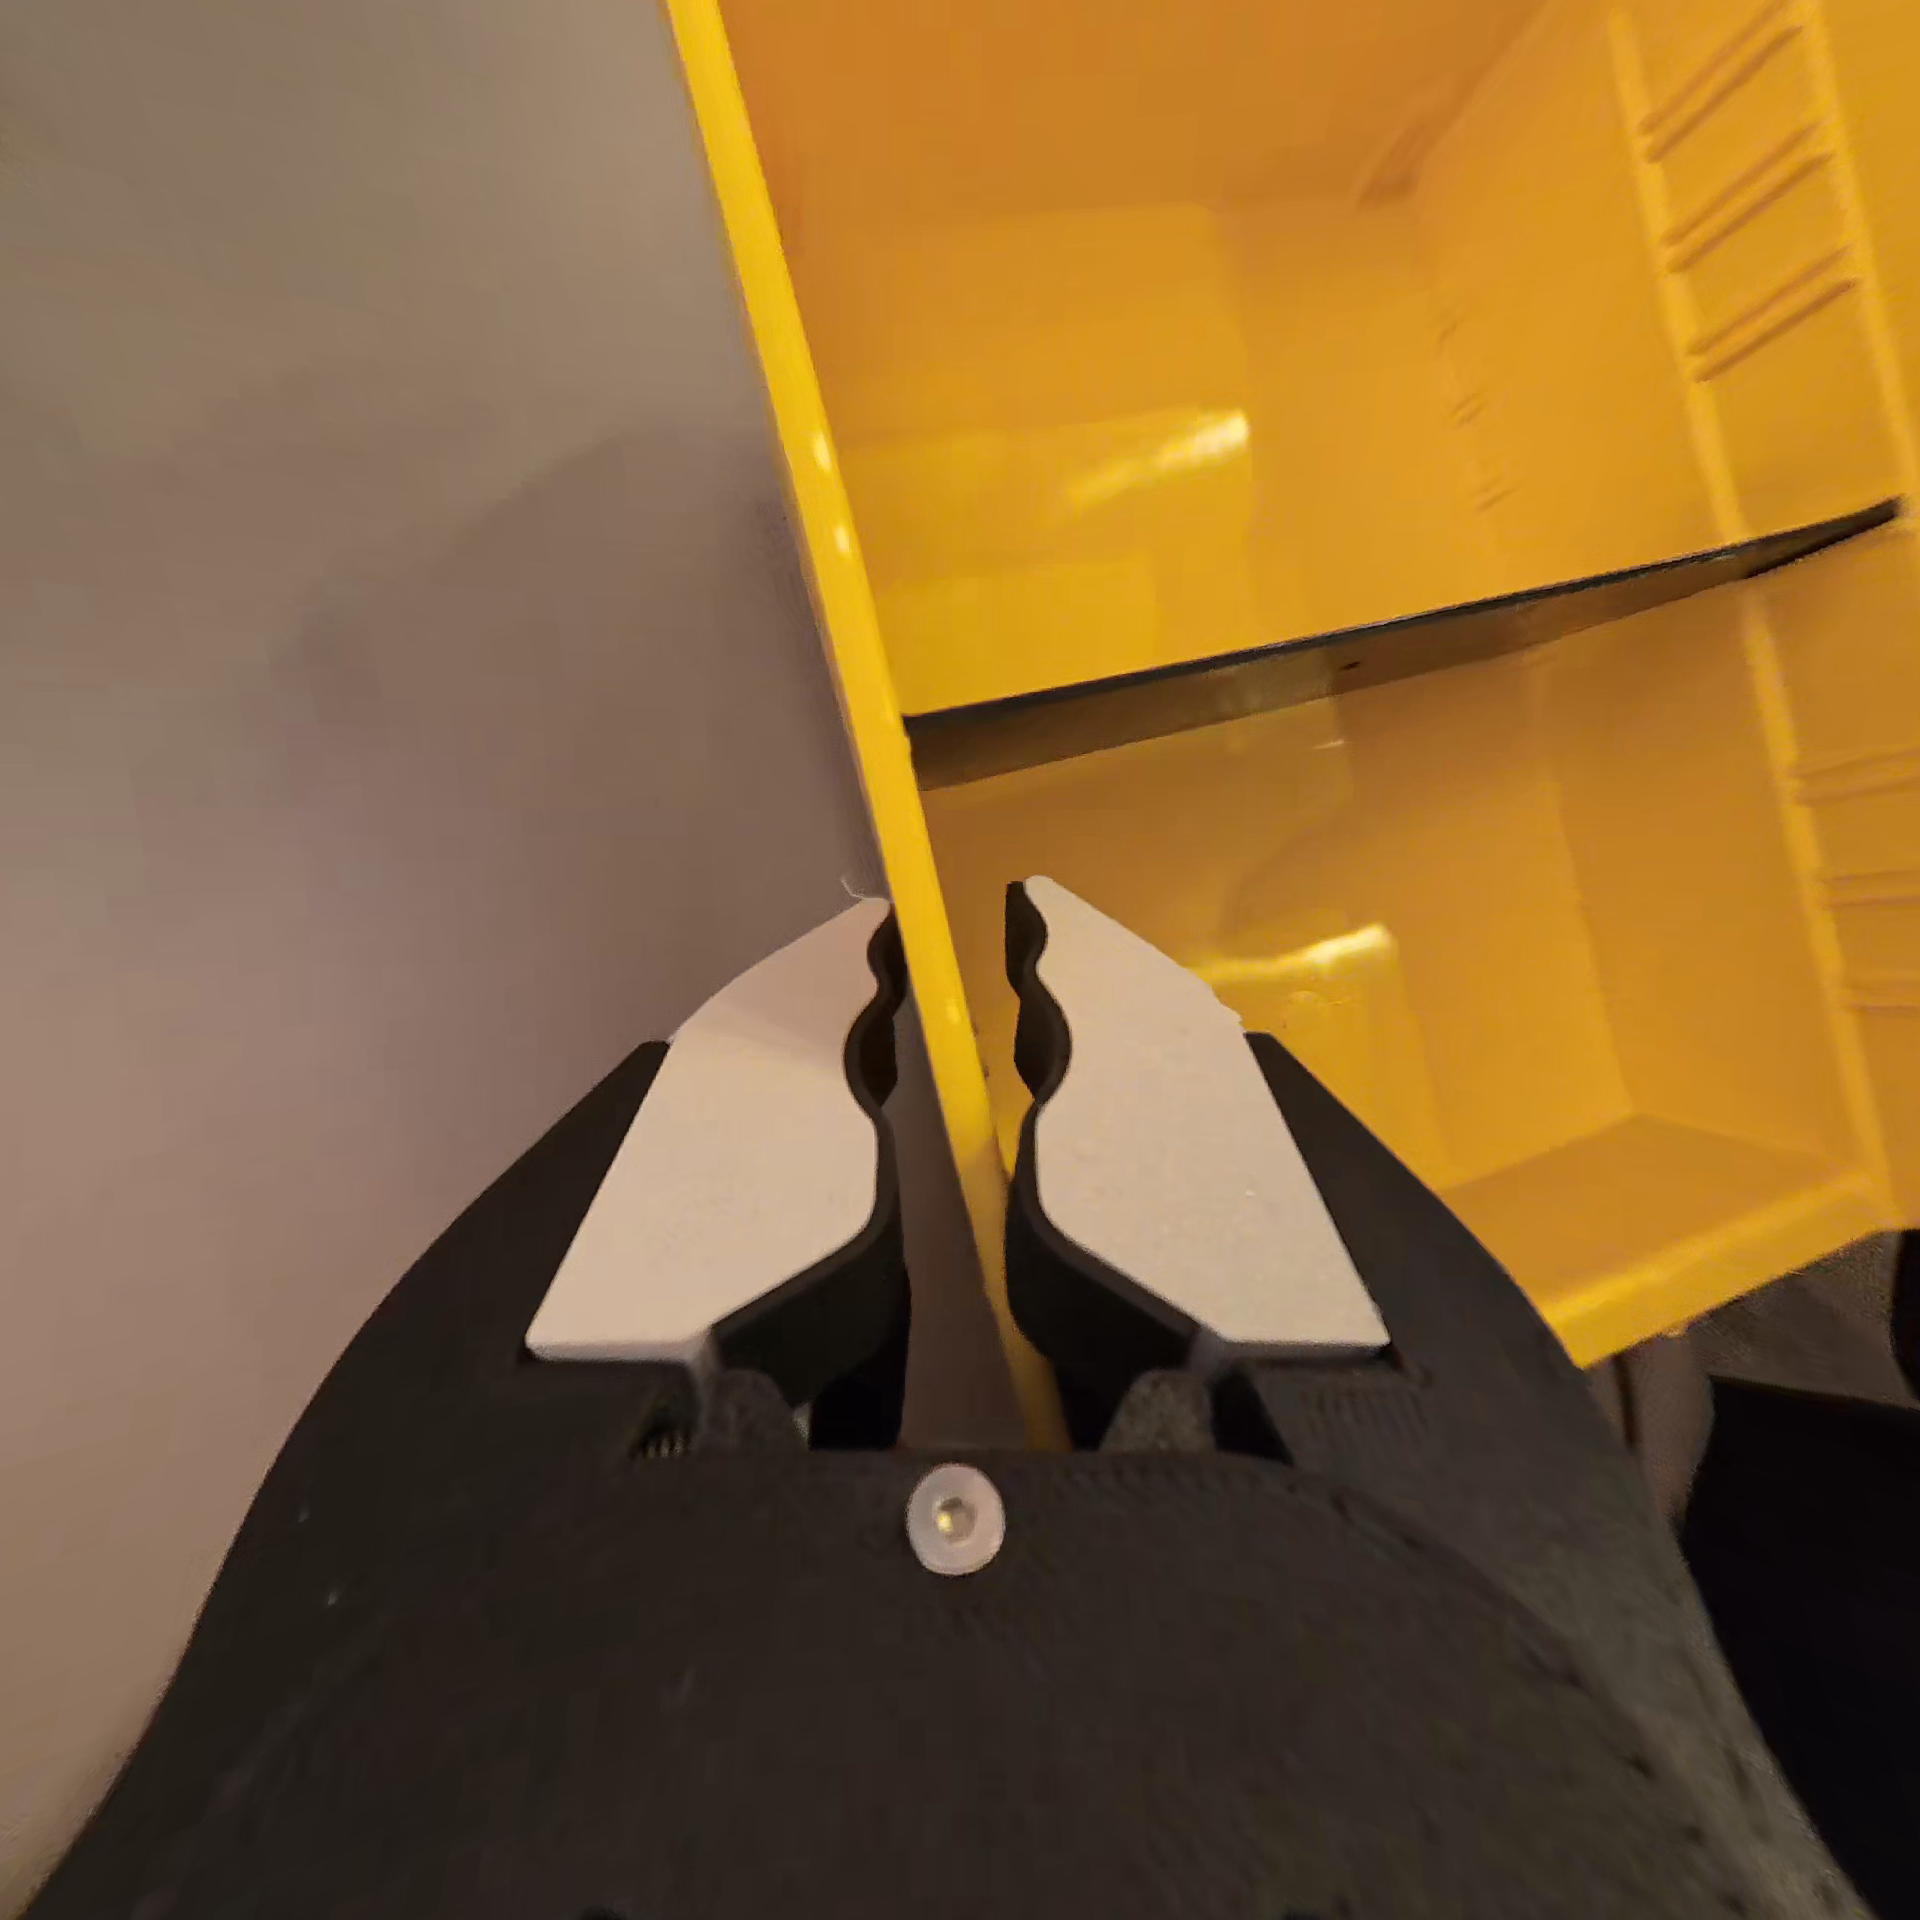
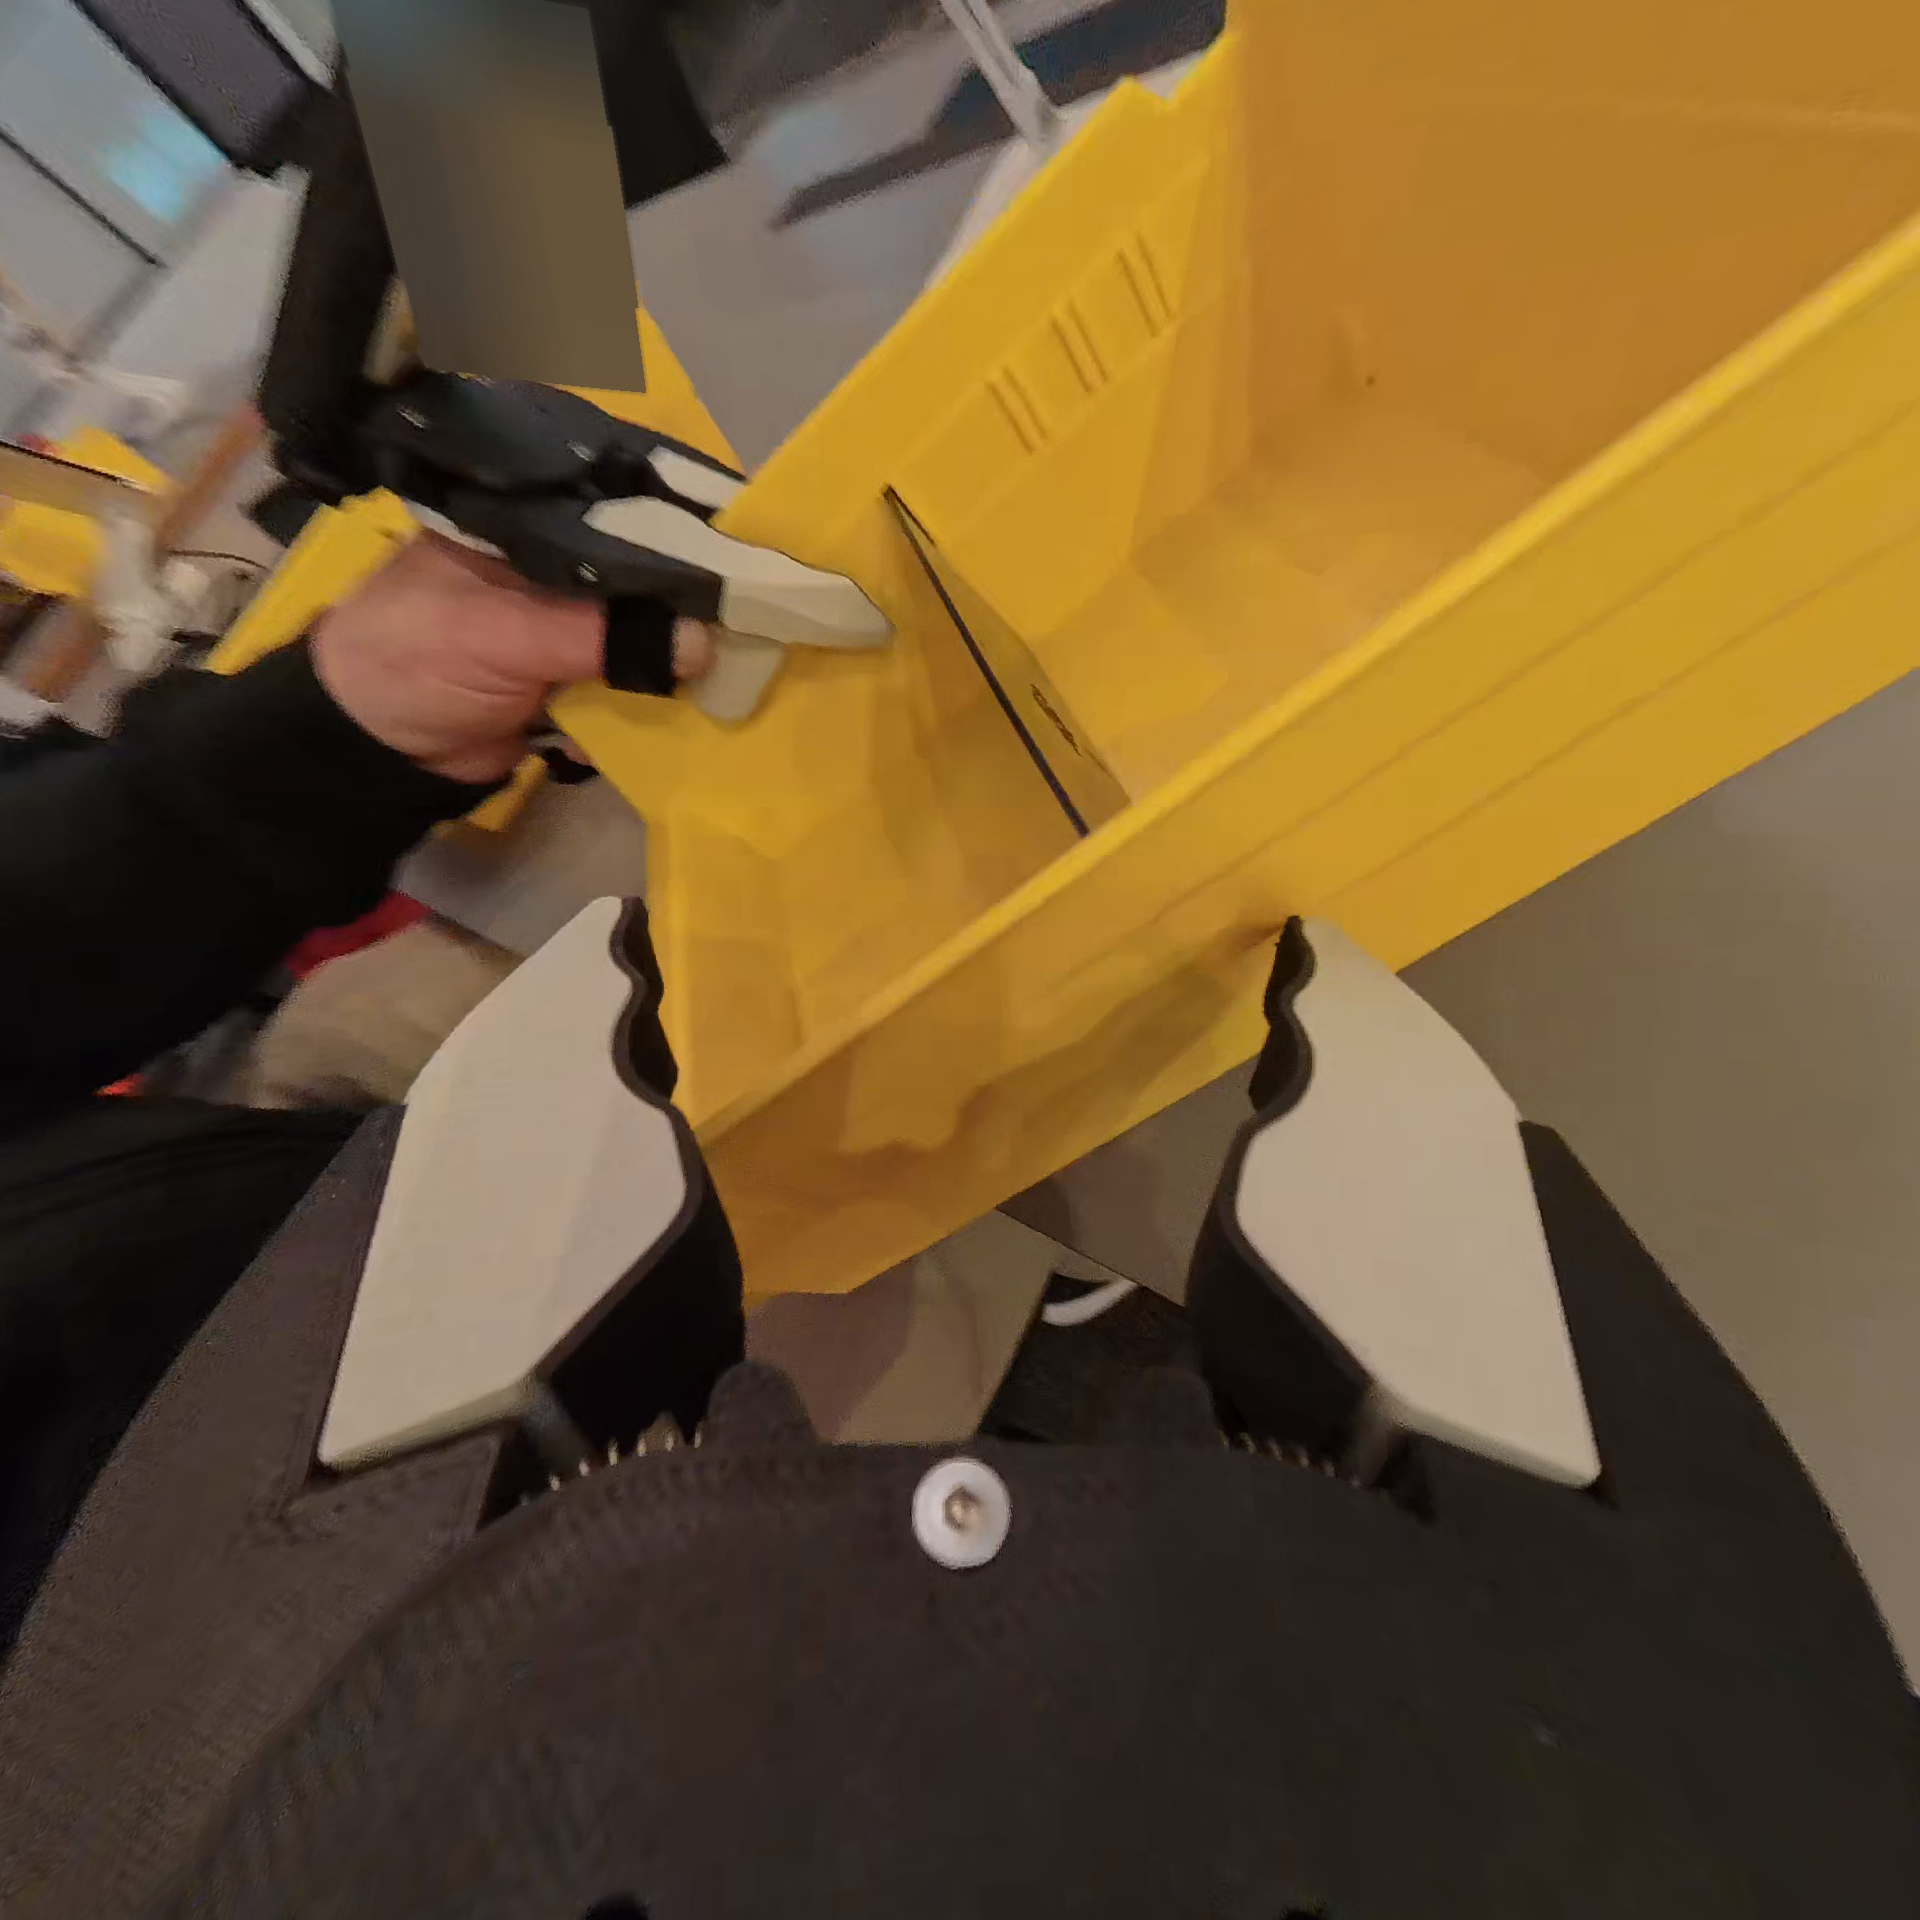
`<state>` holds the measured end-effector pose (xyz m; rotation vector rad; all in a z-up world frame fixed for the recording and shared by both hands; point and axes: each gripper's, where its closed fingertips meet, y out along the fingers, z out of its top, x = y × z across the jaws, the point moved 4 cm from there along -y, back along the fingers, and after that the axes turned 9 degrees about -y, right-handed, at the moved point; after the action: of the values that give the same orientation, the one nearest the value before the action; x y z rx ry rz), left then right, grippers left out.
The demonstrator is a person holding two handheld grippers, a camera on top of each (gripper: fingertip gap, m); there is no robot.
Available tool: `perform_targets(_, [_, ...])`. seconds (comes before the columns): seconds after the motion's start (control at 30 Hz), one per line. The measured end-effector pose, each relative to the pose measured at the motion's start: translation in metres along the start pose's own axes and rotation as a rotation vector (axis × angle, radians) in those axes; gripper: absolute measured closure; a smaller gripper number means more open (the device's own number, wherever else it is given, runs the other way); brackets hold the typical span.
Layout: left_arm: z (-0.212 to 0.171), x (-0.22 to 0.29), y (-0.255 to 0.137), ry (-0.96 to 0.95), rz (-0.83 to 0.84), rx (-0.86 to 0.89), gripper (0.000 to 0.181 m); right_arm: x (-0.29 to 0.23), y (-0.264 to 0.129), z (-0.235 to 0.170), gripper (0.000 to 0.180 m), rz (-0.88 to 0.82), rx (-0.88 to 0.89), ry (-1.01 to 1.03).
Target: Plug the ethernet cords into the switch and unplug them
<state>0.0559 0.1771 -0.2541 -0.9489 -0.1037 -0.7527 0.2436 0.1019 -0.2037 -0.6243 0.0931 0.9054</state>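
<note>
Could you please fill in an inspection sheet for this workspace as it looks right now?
Surface: plain grey tabletop.
Job's things: switch and ethernet cords, nothing seen.
Clutter: yellow bin with a dark divider, both compartments bare.
Grippers: left hand-held gripper astride the bin's side wall, shut on it; right hand-held gripper open around the bin's corner.
Cables: a white loop under the bin.
Surroundings: blurred room, a person's hand.

plain grey surface (image 1: 364,520) (matte), blurred bright room (image 2: 114,166) behind
</note>
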Motion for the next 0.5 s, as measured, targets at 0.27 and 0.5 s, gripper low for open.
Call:
perform_targets(0.27, [0.022, 0.019, 0.028, -0.146, -0.140, 0.000, 0.130, 0.063, 0.000, -0.009, 0.110, -0.152, -0.192, -0.025])
perform_targets(0.5, [0.025, 0.053, 0.032, -0.087, -0.267, -0.015, 0.090, 0.118, -0.013, 0.007, 0.154, -0.230, -0.393, -0.113])
